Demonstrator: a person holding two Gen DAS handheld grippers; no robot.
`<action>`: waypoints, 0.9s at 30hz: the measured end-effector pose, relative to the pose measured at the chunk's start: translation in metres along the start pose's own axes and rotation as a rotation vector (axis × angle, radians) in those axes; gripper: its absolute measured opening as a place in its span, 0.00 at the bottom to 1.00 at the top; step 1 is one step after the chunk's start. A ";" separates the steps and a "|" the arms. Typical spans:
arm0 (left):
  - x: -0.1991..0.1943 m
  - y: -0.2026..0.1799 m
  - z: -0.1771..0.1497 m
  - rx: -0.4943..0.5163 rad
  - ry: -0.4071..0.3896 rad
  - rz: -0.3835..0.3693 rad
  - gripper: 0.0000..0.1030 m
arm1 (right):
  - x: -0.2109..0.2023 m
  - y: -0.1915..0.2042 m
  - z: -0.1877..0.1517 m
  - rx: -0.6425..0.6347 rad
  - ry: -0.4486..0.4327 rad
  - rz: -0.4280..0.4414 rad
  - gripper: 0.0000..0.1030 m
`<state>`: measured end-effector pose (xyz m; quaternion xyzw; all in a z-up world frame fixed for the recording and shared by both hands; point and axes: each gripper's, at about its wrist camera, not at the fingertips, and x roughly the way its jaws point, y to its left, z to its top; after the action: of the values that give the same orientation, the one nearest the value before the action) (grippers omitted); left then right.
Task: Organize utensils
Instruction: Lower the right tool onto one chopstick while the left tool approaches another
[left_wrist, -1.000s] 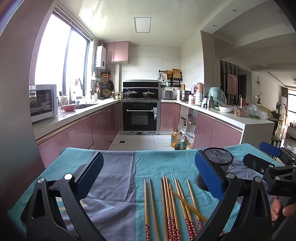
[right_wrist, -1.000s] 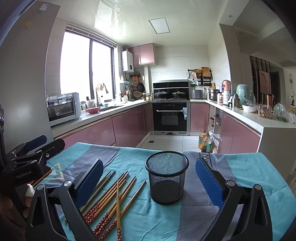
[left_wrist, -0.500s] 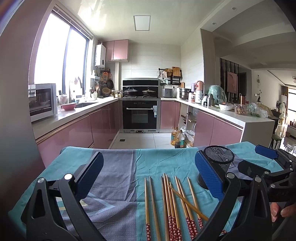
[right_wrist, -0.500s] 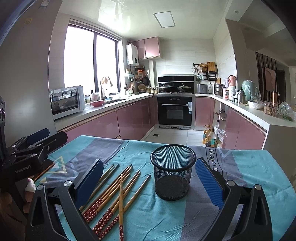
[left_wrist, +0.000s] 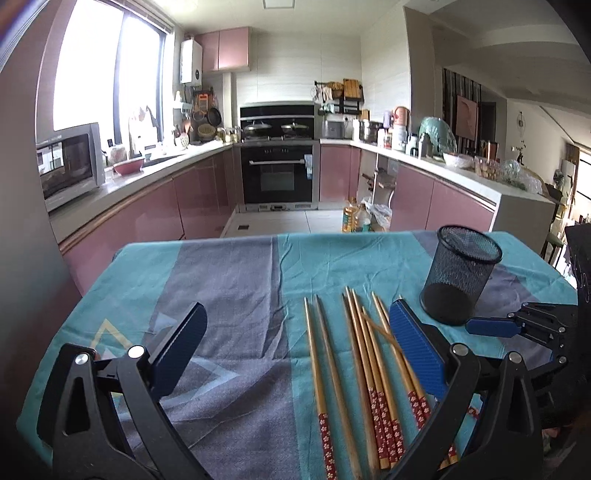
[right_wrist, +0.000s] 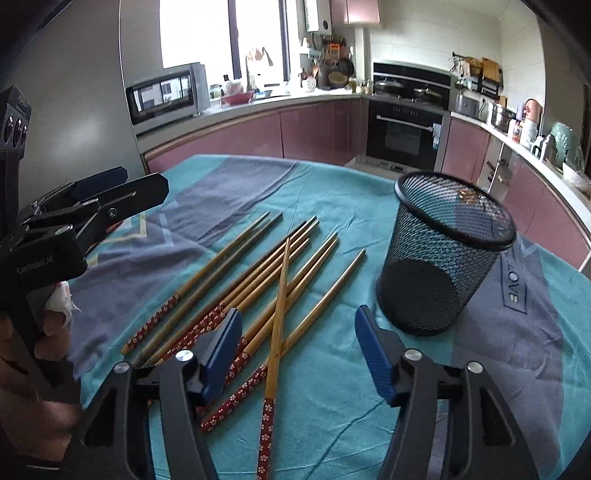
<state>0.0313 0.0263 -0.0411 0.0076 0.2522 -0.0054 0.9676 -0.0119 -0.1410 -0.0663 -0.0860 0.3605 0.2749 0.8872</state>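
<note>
Several wooden chopsticks (left_wrist: 354, 354) with red flowered ends lie side by side on the teal and grey tablecloth (left_wrist: 229, 280); one lies crossed over the others (right_wrist: 277, 306). A black mesh cup (left_wrist: 458, 273) stands upright and empty to their right, also in the right wrist view (right_wrist: 443, 254). My left gripper (left_wrist: 295, 339) is open and empty, low over the cloth left of the chopsticks. My right gripper (right_wrist: 295, 350) is open and empty, hovering over the chopsticks' red ends, with the cup just beyond its right finger.
The table's far edge (left_wrist: 332, 236) drops to a kitchen floor with oil bottles (left_wrist: 354, 218). Pink cabinets, an oven (left_wrist: 277, 173) and a microwave (left_wrist: 70, 166) stand behind. The left gripper shows in the right wrist view (right_wrist: 96, 199) at the table's left side.
Both grippers have tilted down and dropped closer to the table. The right gripper has moved left over the chopsticks' ends. Both stay open; nothing was picked up.
</note>
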 end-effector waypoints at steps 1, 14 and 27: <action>0.007 0.002 -0.003 0.003 0.030 -0.007 0.89 | 0.004 0.000 -0.001 -0.004 0.020 0.002 0.50; 0.086 -0.005 -0.036 0.046 0.312 -0.135 0.34 | 0.025 -0.008 0.001 0.034 0.126 0.094 0.15; 0.115 -0.010 -0.035 -0.035 0.411 -0.231 0.15 | 0.004 -0.029 0.003 0.111 0.052 0.163 0.06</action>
<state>0.1151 0.0159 -0.1277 -0.0370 0.4429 -0.1102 0.8890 0.0079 -0.1623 -0.0682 -0.0142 0.4040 0.3234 0.8556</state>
